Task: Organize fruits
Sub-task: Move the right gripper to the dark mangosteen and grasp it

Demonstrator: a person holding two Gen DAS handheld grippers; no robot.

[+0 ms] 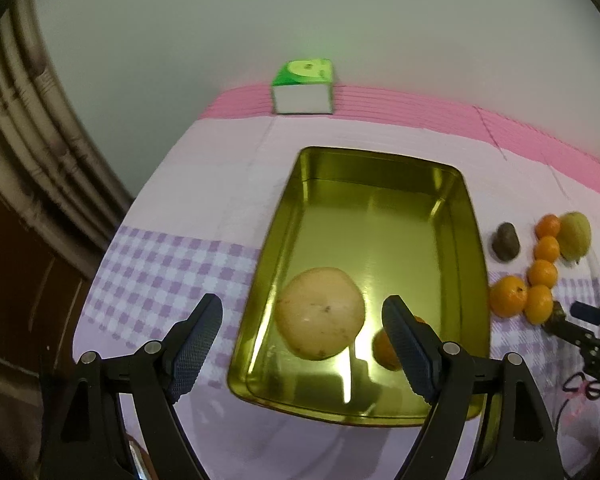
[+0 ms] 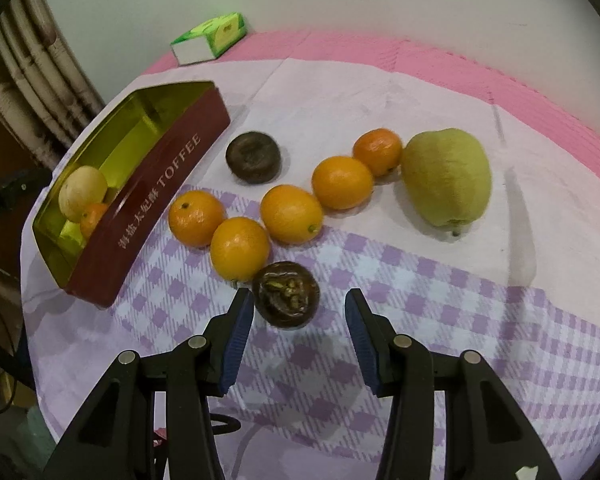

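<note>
Over the near end of the gold tin [image 1: 400, 220] my left gripper [image 1: 302, 308] hangs open. Below it, inside the tin, lie a pale round fruit [image 1: 320, 312] and an orange [image 1: 384, 350] half hidden by one finger; neither pad touches them. Seen from the right wrist, the tin [image 2: 156, 200] has a dark red side marked TOFFEE. My right gripper [image 2: 299, 298] is low over the cloth, jaws narrowly apart around a dark brown wrinkled fruit [image 2: 286, 294]. Its left pad is close to the fruit and a gap shows on the right.
Several oranges [image 2: 292, 214] lie in a row right of the tin, with a second dark fruit [image 2: 253, 156] and a large green fruit [image 2: 446, 176]. A green tissue box [image 2: 210, 38] stands at the table's far edge. The checked cloth ends near the grippers.
</note>
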